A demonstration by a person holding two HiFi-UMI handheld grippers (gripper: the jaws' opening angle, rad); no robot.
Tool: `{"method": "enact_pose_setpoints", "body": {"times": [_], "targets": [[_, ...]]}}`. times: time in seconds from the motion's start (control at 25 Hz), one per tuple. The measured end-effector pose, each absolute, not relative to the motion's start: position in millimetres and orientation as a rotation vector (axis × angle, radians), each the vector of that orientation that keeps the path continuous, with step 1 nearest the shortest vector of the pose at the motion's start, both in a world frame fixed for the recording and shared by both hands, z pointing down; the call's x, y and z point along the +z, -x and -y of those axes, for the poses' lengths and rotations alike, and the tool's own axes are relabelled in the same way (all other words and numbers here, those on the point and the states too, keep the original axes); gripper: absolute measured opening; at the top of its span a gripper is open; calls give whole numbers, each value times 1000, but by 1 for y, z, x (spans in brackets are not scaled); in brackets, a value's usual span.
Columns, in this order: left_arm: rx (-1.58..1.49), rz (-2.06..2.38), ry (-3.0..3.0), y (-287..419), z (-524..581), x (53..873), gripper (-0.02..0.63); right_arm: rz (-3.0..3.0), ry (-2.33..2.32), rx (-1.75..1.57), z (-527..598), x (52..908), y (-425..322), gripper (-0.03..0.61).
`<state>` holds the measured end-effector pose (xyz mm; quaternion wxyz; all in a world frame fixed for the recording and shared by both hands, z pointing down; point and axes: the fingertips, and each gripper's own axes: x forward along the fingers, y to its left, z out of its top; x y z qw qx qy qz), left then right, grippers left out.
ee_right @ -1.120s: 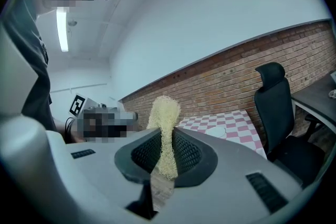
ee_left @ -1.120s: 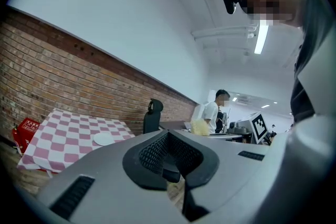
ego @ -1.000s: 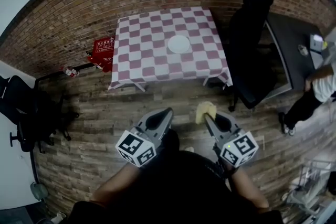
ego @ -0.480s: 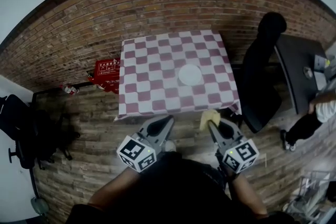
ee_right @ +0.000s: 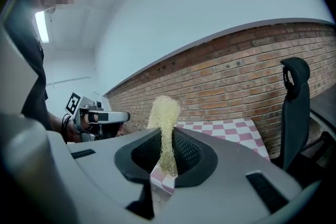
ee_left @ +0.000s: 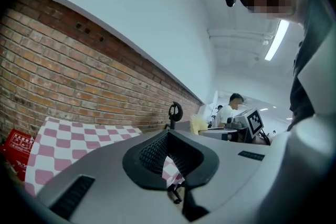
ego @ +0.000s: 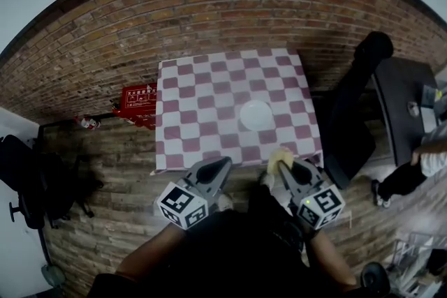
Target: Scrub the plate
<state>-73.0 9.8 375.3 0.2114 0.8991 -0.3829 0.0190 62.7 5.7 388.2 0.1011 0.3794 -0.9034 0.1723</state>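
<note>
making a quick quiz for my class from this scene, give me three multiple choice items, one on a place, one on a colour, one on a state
1. Where does the plate lie?
A) held in a gripper
B) on the checked table
C) under the table

2. What colour is the sponge?
A) yellow
B) blue
C) green

3. How is the left gripper?
A) shut on the sponge
B) wide open
C) shut, empty

Answers:
1 B, the head view shows the white plate lying on the table's right half.
2 A, the right gripper view shows it pale yellow, pinched between those jaws.
3 C, its own view shows the jaws together with nothing between them.
</note>
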Motion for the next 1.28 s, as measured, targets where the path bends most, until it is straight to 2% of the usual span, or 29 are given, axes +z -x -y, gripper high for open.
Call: {"method": "enact_pose_setpoints", "body": {"times": [0.36,0.68,1.28], "targets": [[68,1204,-2406,35,72,386,9,2686,-941,487,107,407,-105,49],[98,1267,-2311,-9,109,408,9,2692,-720,525,159,430,-128,49],[223,1249,-2142,12,169,509,35,2501,-613,683,211,534,-108,51]]}}
